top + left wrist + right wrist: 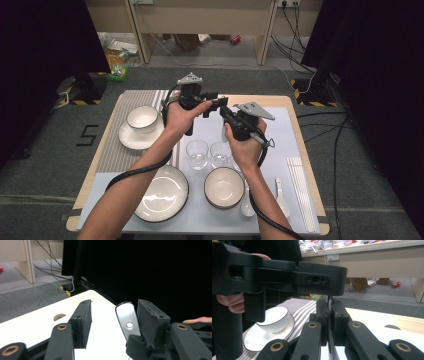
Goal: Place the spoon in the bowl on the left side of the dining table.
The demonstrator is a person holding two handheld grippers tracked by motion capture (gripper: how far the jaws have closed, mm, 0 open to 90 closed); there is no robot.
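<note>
Writing: I read a black taped "5" on grey carpet | right gripper clamped on white ceramic spoon handle, above pale table; bowl end hidden | left gripper half-wide around handle, one pad clear.

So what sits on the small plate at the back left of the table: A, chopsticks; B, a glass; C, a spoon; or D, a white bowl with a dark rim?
D: the high view shows a white bowl with a dark rim resting on the small plate on the striped mat; the right gripper view shows the same bowl sitting on that plate.
</note>
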